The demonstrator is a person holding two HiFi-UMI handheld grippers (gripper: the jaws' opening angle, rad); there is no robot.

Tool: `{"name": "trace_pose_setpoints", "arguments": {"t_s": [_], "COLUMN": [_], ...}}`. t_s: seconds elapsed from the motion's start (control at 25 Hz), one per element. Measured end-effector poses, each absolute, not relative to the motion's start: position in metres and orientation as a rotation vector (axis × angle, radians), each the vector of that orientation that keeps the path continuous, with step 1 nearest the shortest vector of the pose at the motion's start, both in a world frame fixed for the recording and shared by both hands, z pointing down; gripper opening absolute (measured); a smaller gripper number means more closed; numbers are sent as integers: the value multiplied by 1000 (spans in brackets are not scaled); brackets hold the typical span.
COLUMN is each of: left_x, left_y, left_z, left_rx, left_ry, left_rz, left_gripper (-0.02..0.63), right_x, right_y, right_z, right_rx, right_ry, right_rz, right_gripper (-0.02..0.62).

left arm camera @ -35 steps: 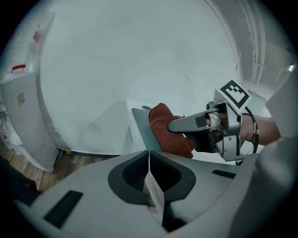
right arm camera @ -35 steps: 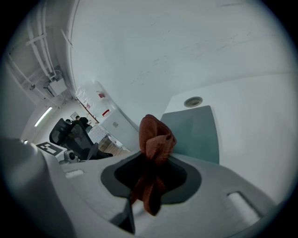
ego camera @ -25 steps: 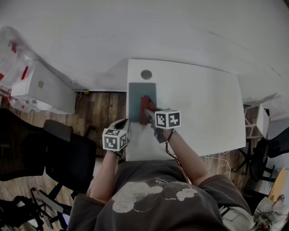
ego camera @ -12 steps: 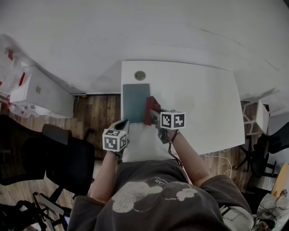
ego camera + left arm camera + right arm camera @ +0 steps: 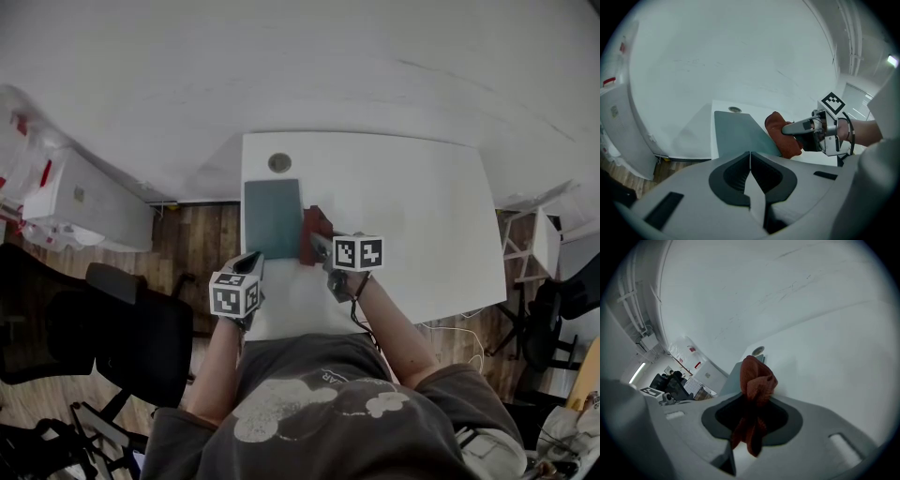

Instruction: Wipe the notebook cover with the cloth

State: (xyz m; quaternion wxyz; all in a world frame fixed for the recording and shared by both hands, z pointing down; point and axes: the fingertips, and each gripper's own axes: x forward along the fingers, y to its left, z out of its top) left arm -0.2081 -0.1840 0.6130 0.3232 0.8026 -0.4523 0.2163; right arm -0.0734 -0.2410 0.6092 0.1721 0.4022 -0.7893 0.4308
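Your right hand-held gripper (image 5: 320, 246) is clamped on the rust-red cloth (image 5: 313, 232). In the right gripper view the jaws are closed on the bunched fabric (image 5: 757, 380), with a wad standing up beyond the tips and a loose tail hanging back into the dark hollow of the gripper body. Your left hand-held gripper (image 5: 250, 264) holds nothing. In the left gripper view its two jaws (image 5: 750, 161) meet along a single line with no gap between them.

The notebook (image 5: 273, 218) lies flat and closed on the white worktop (image 5: 412, 216), near the worktop's left edge, with its grey-green cover facing up and its long sides running away from you. The cloth sits at the notebook's right long edge. From the left gripper view the wad (image 5: 783, 136) touches that edge of the cover (image 5: 740, 136), but you cannot tell how much of it lies on the cover and how much on the worktop beside it. Your left hand-held gripper is near the notebook's near left corner, apart from the cover.

A round cable hole (image 5: 279, 162) sits in the worktop just beyond the notebook's far end. To your left, off the worktop, are a dark office chair (image 5: 141, 328) on the wooden floor (image 5: 202, 234) and a white cabinet (image 5: 89, 197) by the wall.
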Motion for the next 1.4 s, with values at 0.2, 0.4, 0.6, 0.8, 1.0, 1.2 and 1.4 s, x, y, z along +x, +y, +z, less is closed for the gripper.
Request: {"name": "trace_pose_setpoints", "arguments": {"t_s": [0.2, 0.4, 0.6, 0.8, 1.0, 1.2, 1.4], "left_x": [-205, -197, -186, -160, -150, -134, -105], "left_y": [-186, -183, -176, -170, -161, -149, -139], "left_z": [606, 587, 574, 560, 545, 533, 527], "left_rx": [2120, 2102, 2068, 2041, 2023, 1992, 1938], "left_ry": [-1271, -1342, -1405, -1458, -1554, -1624, -1675], "left_rz": [623, 595, 583, 547, 584, 547, 463], "left_gripper": [6, 6, 6, 6, 6, 6, 8], "right_x": [-57, -44, -35, -22, -21, -15, 6], "right_y": [-240, -243, -247, -248, -243, -235, -225], "right_z": [607, 594, 577, 569, 561, 554, 551], "right_rx": [1094, 1027, 947, 878, 783, 695, 612], "right_ry": [-2256, -2290, -2340, -2378, -2419, -2461, -2484], "right_rz": [1211, 1164, 1109, 1110, 1099, 1073, 1048], "right_gripper": [107, 107, 107, 107, 107, 107, 107]}}
